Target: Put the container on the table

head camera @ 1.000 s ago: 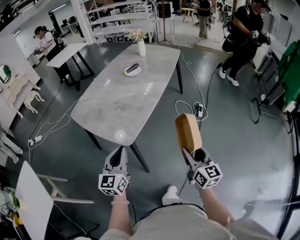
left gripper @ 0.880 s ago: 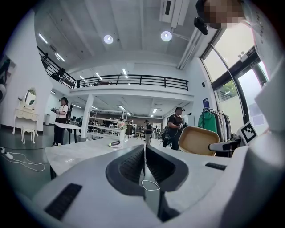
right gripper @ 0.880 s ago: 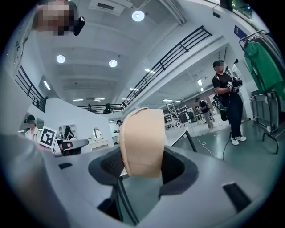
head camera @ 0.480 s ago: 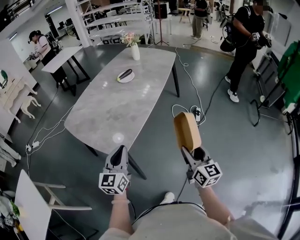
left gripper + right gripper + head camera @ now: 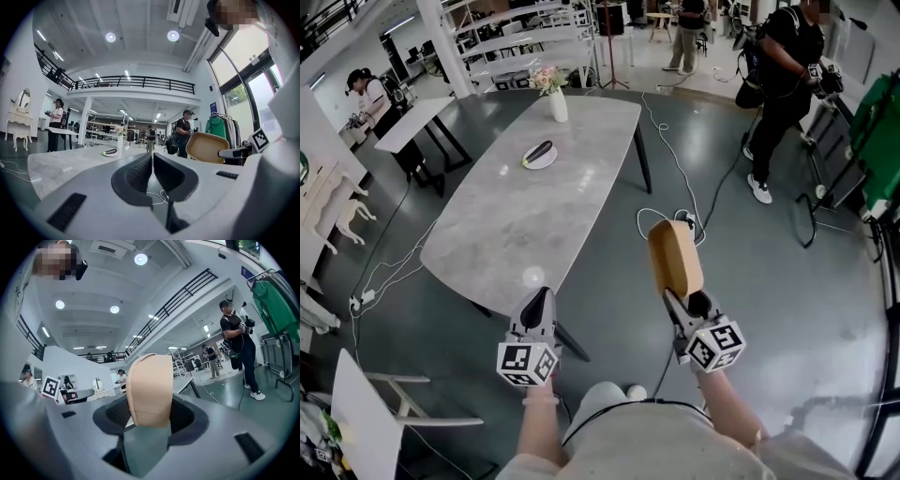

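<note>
Head view: right hand-held gripper (image 5: 679,298) is clamped on the lower end of a tan oval plastic container (image 5: 674,257). The container stands on edge in the air above the grey polished floor (image 5: 769,281), right of the near end of the grey marble-look counter (image 5: 534,225) and clear of it. Left hand-held gripper (image 5: 539,298) has its jaws together, empty, over the counter's near edge. Far end of the counter: a white plate (image 5: 540,156) carrying a dark item, and a white vase (image 5: 557,105) of flowers. White cables with a power strip (image 5: 686,223) lie on the floor ahead of the container. A person in black (image 5: 780,75) stands well off to the right; a white side table (image 5: 412,124) stands at the left.

Left gripper view: left hand-held gripper (image 5: 152,169) closed, nothing between the pads. The counter (image 5: 51,164) runs ahead, with the plate (image 5: 110,152) far along it. The container (image 5: 206,146) shows at the right.

Right gripper view: right hand-held gripper (image 5: 150,417) grips the container (image 5: 150,387), which blocks most of the way ahead. A counter edge (image 5: 183,383) shows just behind it. The person in black (image 5: 239,345) is at the right, beside a green garment (image 5: 276,305).
</note>
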A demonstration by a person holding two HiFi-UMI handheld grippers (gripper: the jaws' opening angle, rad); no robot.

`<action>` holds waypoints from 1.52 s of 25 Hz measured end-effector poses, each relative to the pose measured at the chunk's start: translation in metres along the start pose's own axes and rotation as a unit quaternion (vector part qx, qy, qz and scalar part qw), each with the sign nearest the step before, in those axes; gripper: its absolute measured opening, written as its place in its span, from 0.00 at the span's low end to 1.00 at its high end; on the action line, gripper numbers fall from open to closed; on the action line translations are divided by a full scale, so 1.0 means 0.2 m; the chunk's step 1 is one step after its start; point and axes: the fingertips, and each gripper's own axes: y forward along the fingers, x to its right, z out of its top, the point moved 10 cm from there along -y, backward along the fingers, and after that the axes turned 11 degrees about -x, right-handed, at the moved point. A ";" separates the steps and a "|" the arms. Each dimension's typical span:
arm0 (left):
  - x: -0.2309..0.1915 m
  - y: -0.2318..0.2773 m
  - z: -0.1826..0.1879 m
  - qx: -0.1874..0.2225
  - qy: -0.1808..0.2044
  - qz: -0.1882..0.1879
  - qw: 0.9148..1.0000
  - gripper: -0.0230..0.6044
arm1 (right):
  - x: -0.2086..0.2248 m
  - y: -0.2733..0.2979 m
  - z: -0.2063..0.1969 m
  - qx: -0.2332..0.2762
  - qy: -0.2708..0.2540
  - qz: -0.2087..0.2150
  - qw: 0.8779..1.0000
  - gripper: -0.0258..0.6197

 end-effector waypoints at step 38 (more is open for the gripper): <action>-0.31 1.11 0.30 -0.007 0.013 -0.043 0.999 0.06 | 0.55 0.79 0.35 -0.014 -0.003 -0.008 1.000 0.39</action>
